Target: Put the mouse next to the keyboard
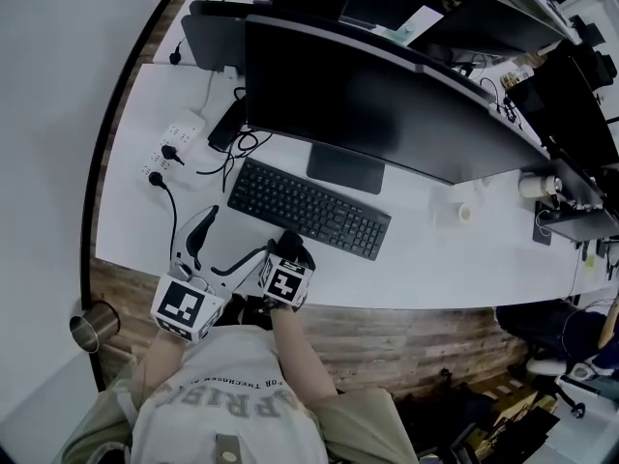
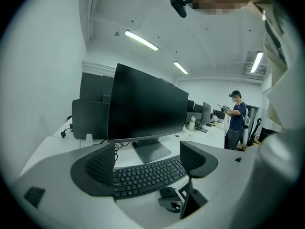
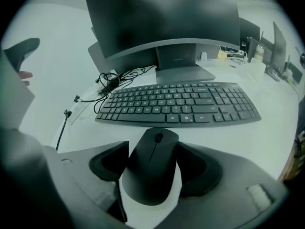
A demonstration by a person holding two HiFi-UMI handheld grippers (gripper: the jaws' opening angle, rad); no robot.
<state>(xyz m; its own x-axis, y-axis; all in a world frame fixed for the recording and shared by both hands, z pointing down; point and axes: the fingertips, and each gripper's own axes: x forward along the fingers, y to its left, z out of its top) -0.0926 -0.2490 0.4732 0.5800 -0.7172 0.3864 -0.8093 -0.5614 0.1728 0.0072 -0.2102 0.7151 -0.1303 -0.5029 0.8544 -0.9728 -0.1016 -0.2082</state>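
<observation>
A black mouse [image 3: 151, 166] lies on the white desk [image 1: 455, 259], just in front of the black keyboard [image 3: 178, 104], near its middle. My right gripper [image 3: 153, 168] straddles the mouse, and both pads touch its sides. In the head view the mouse [image 1: 290, 241] shows past the right gripper's marker cube, at the keyboard's [image 1: 309, 208] near edge. To the left, my left gripper [image 1: 221, 247] hovers over the desk. Its jaws stand wide with nothing between them [image 2: 147, 163]; the keyboard [image 2: 143, 175] and mouse [image 2: 167, 193] show beyond.
A large dark monitor [image 1: 387, 104] stands behind the keyboard. A power strip [image 1: 174, 138] with plugged cables [image 1: 227, 148] lies at the back left. A metal cup [image 1: 94, 325] sits below the desk's left corner. A small white cup [image 1: 464, 213] stands right. A person [image 2: 235, 118] stands far off.
</observation>
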